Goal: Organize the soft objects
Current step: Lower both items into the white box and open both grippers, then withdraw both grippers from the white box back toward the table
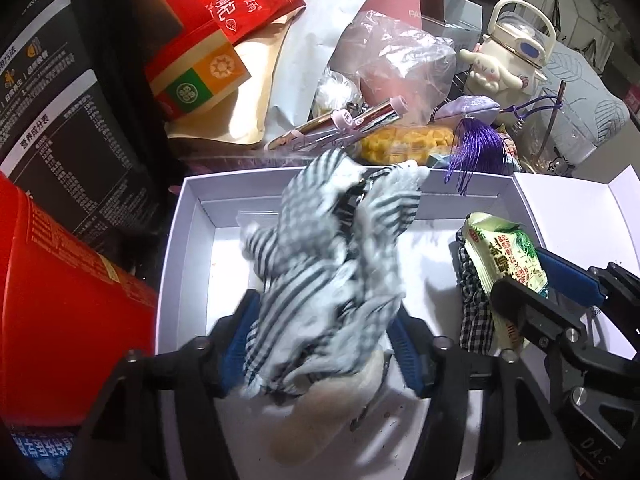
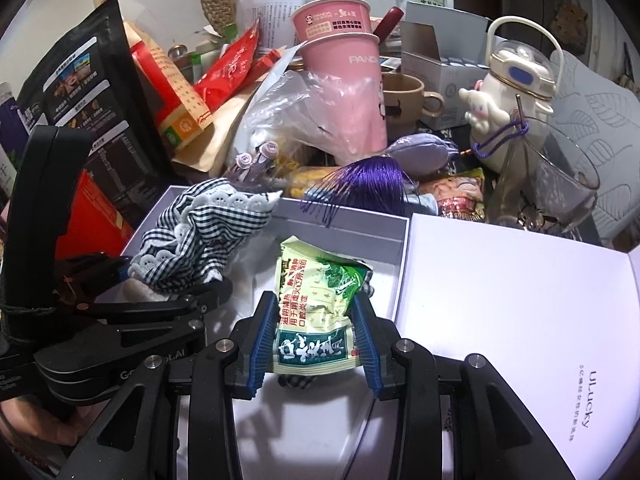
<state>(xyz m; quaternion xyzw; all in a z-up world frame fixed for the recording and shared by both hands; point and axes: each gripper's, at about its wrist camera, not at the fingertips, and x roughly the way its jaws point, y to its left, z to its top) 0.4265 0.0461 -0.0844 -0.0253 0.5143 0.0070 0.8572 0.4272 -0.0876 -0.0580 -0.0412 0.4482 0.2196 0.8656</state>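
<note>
**Two soft items over the white box**

Two soft items are entered here, each placed against the white box (image 1: 188,216) on the cluttered desk.

Item one: gingham cloth with lace trim (image 1: 320,272), a crumpled bundle. We judge it light, limp and easily snagged; it will sag and spill wherever it is unsupported, so it is best taken by the bunched middle, not by a loose edge. It hangs above the box's left half, between the blue pads of the left gripper (image 1: 320,344). Those jaws stand somewhat apart with the cloth filling the gap; whether the pads still press on it, we cannot tell.

Item two: green-printed sachet (image 2: 316,312), a crinkled foil packet. We judge it light, slick and crushable, best pinched across its flat lower band. It stands over the box's right half, near the open lid (image 2: 520,312), between the pads of the right gripper (image 2: 316,348), whose jaws touch both its sides and appear to be grasping it.

A second scrap of gingham (image 2: 296,381) lies under the sachet, on the box floor.
</note>
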